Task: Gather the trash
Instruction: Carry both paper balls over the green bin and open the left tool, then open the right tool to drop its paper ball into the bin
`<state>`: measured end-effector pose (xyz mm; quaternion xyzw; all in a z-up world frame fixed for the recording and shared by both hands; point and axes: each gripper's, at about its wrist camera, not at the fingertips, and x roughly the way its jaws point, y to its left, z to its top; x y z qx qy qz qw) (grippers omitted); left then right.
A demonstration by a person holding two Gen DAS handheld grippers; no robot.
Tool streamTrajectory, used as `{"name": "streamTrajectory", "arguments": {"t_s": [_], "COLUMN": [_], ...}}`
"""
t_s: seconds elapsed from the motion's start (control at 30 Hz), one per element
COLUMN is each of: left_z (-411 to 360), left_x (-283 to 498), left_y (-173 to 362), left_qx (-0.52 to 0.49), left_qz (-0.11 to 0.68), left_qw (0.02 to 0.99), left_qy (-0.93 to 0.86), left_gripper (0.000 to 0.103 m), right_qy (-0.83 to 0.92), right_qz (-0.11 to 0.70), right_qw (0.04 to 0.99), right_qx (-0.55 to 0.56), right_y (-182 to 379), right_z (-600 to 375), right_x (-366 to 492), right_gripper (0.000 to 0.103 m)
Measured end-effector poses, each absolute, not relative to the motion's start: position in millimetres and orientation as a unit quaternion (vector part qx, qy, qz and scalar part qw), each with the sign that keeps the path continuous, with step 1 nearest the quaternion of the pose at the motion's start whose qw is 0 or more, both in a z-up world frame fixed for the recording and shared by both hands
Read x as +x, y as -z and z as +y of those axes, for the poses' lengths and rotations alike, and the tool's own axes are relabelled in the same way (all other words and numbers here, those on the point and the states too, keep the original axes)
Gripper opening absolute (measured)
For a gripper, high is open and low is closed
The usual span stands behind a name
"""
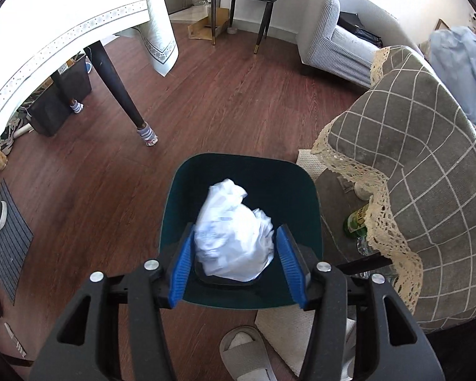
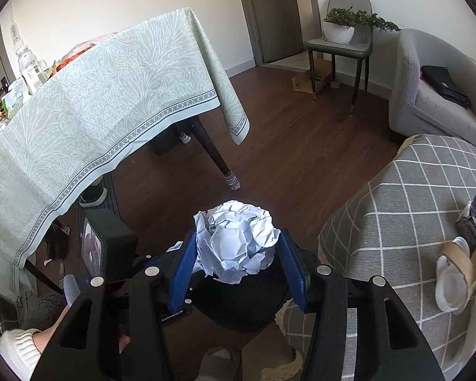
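The left gripper (image 1: 238, 263) is hanging released over the bin (image 1: 238, 171) — white wad (image 1: 234, 238) dropping free — while the right gripper (image 2: 238, 266), clenching crumpled paper (image 2: 238, 241), should be centring above the rim before letting go.

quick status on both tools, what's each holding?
Left tool: open; white bag wad sits between its fingers, over the green bin.
Right tool: shut on a crumpled paper ball.
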<state>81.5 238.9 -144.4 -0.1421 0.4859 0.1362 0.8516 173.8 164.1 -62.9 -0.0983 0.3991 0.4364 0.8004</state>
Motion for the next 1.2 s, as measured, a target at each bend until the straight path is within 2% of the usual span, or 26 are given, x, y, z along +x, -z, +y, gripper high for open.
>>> {"name": "streamTrajectory", "arguments": {"t_s": [0.47, 0.73, 0.93, 1.2], "left_z": [273, 277, 276, 269], "left_x": [39, 15, 3, -8], "left_y": [112, 81, 62, 35], "left_qx": [-0.165, -0.152, -0.141, -0.139], "left_qz": [0.436, 0.397, 0.374, 0.341], "left_qw": [0.869, 0.889, 0.902, 0.917], "left_qy": [-0.167, -0.170, -0.164, -0.153], "left_gripper": [0.065, 0.060, 0.048, 0.044], "right_qy": [-0.427, -0.410, -0.396, -0.382], "right_qz": [0.443, 0.483, 0.503, 0.520], "right_qw": [0.779, 0.758, 0.747, 0.737], "right_qx": [-0.123, -0.154, -0.180, -0.201], "right_y": [116, 164, 194, 222], "right_z": [225, 247, 258, 265], "right_x": [179, 180, 182, 184], "right_gripper": [0.053, 0.053, 0.054, 0.058]}}
